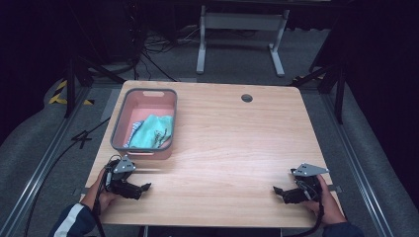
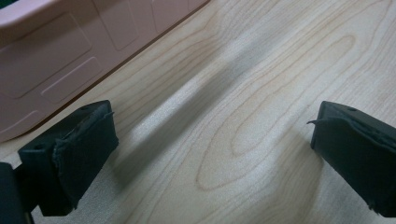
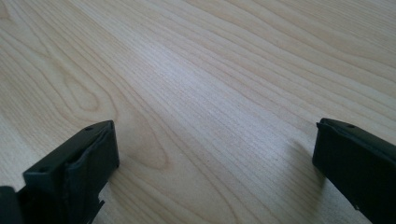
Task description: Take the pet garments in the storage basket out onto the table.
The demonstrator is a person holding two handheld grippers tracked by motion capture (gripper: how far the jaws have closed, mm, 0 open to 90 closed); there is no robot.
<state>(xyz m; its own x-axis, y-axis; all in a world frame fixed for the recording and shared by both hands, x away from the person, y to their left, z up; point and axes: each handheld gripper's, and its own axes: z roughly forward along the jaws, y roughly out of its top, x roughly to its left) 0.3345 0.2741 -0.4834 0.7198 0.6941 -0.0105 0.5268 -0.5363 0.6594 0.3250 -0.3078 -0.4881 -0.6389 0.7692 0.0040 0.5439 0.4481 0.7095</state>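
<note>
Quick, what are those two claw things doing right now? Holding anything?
Left gripper: open, holding nothing, low over the table beside the pink basket.
Right gripper: open, holding nothing, over bare wood.

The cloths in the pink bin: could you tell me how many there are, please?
2, as far as shows: a teal cloth bunched at the near right of the bin, and a pale striped one against its left edge. More could lie hidden beneath.
</note>
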